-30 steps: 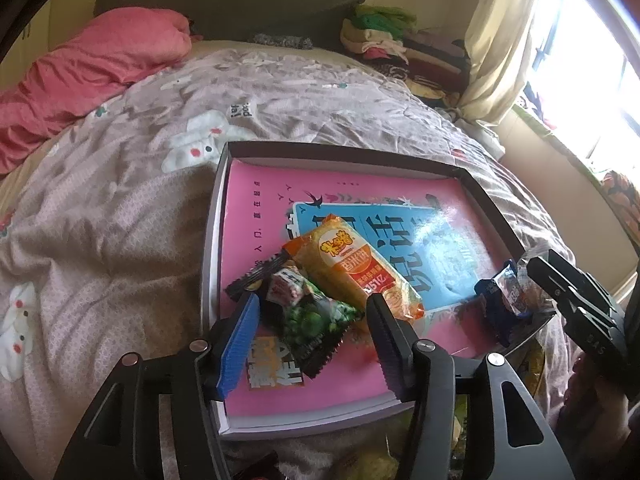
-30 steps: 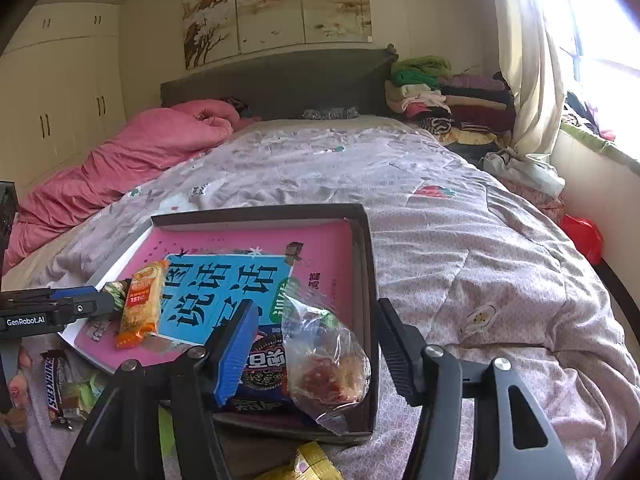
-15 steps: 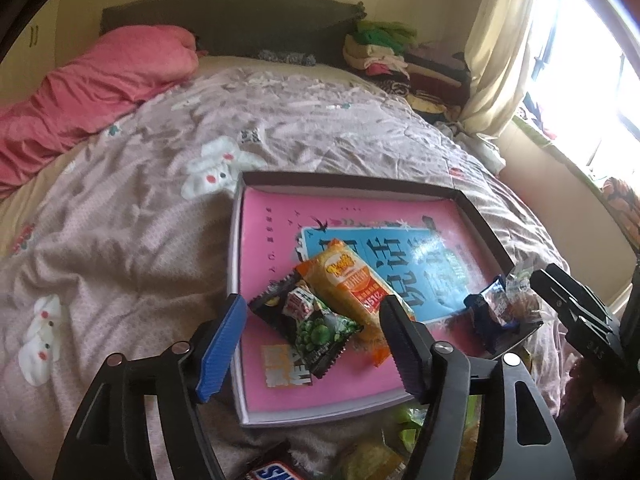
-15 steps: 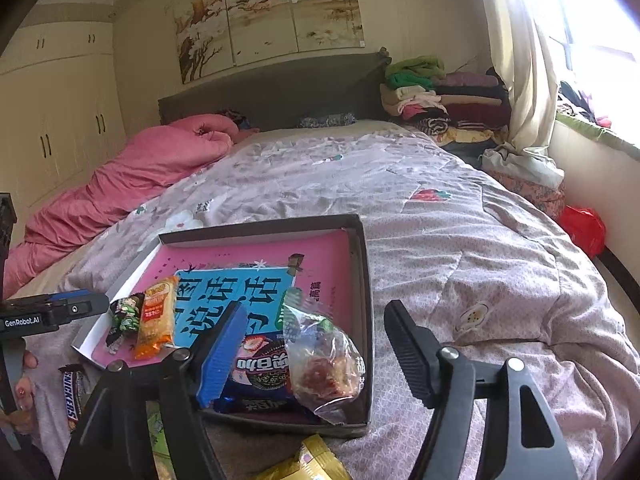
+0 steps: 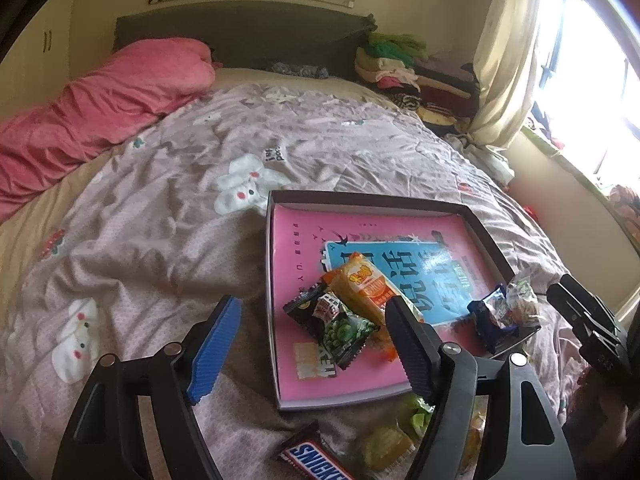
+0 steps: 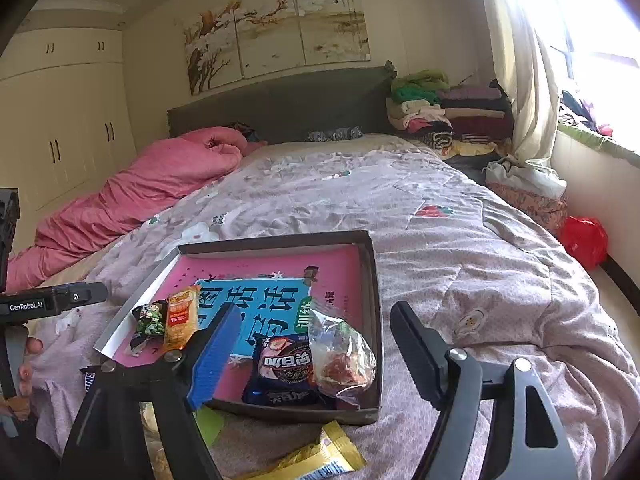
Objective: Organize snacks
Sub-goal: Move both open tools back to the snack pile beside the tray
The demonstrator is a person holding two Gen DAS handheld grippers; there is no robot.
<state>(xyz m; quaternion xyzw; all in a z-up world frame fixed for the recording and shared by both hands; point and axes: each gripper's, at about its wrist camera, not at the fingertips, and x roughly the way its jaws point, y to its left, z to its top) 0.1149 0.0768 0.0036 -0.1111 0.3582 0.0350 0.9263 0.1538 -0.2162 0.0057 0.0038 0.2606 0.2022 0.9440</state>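
A shallow box (image 5: 360, 198) (image 6: 372, 272) with a pink and blue bottom lies on the bed. In it lie an orange packet (image 5: 366, 284) (image 6: 182, 316), a green pea packet (image 5: 346, 330) (image 6: 150, 320), a dark blue cookie packet (image 6: 284, 368) (image 5: 490, 320) and a clear bag (image 6: 340, 360) (image 5: 522, 300). My left gripper (image 5: 316, 346) is open and empty, held above the box's near left corner. My right gripper (image 6: 312, 352) is open and empty, above the box's near right corner. A Snickers bar (image 5: 312, 458) and yellow packets (image 5: 384, 446) (image 6: 312, 460) lie on the quilt outside the box.
The quilt (image 5: 160, 220) covers the bed, with a pink duvet (image 5: 100, 112) at the far left and folded clothes (image 6: 440, 112) by the headboard. A curtain (image 6: 528, 100) and window are at the right. A red bag (image 6: 584, 240) sits on the floor.
Both grippers have pulled back and up from the box, empty. The snacks in the box look smaller; the Snickers bar and loose packets came into view at the near edge.
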